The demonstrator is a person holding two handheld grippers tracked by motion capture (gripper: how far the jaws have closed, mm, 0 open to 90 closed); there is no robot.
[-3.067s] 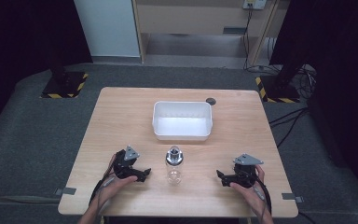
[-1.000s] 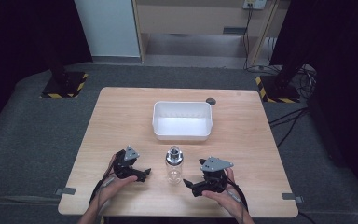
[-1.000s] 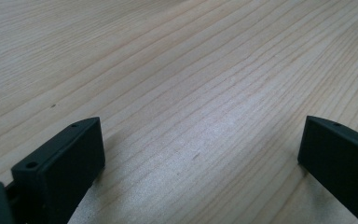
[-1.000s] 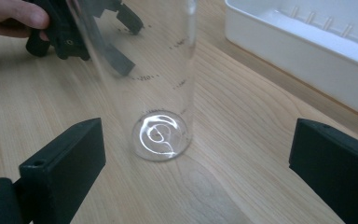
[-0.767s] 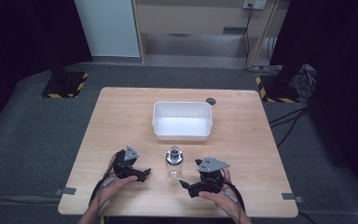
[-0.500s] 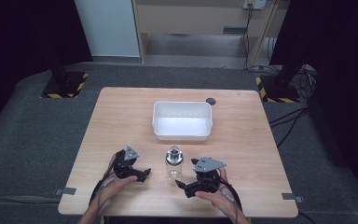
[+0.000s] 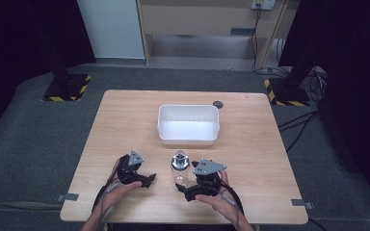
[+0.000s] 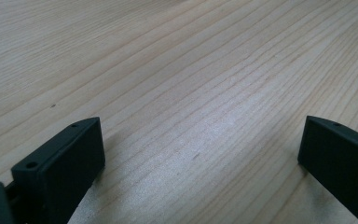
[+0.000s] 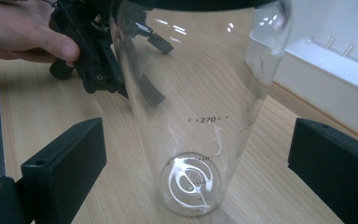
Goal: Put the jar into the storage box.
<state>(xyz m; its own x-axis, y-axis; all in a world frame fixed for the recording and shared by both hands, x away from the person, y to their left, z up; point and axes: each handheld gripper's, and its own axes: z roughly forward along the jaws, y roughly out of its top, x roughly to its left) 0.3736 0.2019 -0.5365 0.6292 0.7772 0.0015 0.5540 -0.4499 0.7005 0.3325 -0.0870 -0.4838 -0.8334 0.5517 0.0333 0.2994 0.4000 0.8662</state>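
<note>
High view: white tub (image 7: 188,124) stands beyond glass bottle (image 7: 179,167).

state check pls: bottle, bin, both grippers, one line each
Clear glass bottle with a dark cap: upright on the wooden table, capped, looks empty, standing between the right gripper's open jaws, no contact visible.
White rectangular plastic bin: upright, looks empty.
Right gripper: open, around the bottle's lower part.
Left gripper: open, holding nothing, low over bare table left of the bottle.
</note>
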